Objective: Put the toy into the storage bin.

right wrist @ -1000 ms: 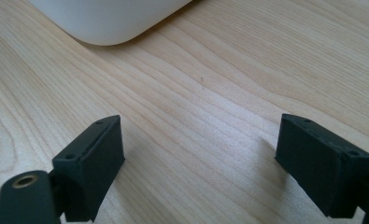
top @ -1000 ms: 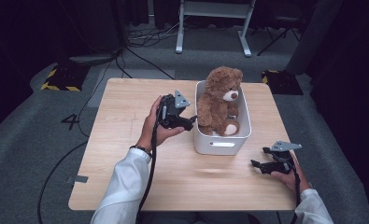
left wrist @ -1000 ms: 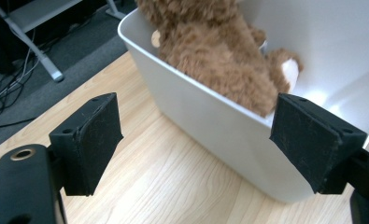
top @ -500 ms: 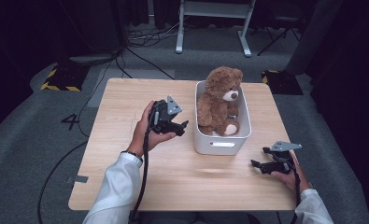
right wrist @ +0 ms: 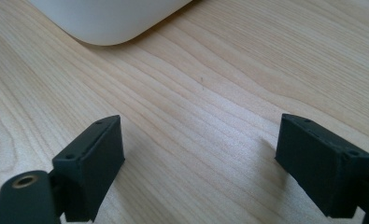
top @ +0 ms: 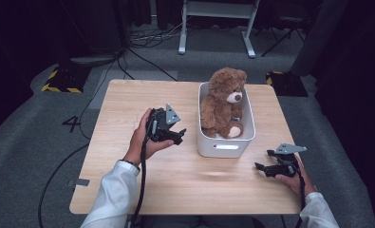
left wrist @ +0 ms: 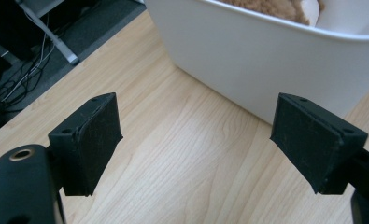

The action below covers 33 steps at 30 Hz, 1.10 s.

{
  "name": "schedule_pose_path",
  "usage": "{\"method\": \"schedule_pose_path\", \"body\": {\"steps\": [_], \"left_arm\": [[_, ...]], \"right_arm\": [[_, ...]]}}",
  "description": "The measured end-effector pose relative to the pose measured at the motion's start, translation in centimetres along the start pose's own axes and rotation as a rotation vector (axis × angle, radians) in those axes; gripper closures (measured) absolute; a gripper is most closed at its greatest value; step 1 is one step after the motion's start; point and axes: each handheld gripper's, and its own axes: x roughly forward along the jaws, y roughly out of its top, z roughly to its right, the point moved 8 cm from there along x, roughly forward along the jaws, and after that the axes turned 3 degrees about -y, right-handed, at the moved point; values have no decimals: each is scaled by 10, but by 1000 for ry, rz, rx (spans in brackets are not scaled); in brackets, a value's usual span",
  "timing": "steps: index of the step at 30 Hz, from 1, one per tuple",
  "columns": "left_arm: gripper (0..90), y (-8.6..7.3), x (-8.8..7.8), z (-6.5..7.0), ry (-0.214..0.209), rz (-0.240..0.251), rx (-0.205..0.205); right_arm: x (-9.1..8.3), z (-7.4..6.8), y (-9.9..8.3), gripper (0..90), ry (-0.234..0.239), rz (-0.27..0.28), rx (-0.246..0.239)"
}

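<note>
A brown teddy bear (top: 223, 102) sits upright in a white bin (top: 225, 148) on the wooden table (top: 128, 99). My left gripper (top: 178, 135) hovers just left of the bin, jaws open and empty, pointing at the bin's side wall (left wrist: 266, 56); a bit of bear fur (left wrist: 271, 7) shows over the rim. My right gripper (top: 263, 161) rests low at the table's front right, open with nothing between its jaws. The bin's rounded corner (right wrist: 107, 23) lies ahead of it in the right gripper view.
A bare stretch of table (top: 190, 185) lies in front of the bin. Beyond the table are a white metal stand (top: 218, 19), floor cables (top: 142, 42) and yellow-black striped floor blocks (top: 59, 80).
My left gripper has drawn back leftward, away from the bin's side, and come a little lower and nearer. The right gripper and the bear have stayed put.
</note>
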Motion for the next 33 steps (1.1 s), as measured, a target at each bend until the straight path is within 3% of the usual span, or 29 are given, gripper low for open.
{"method": "schedule_pose_path", "body": {"steps": [13,33], "left_arm": [[163,-32,-1,-4,35,-64,-9],[165,-71,-2,-2,45,-134,-2]], "right_arm": [[0,0,0,149,0,-1,-1],[0,0,0,149,0,-1,-1]]}}
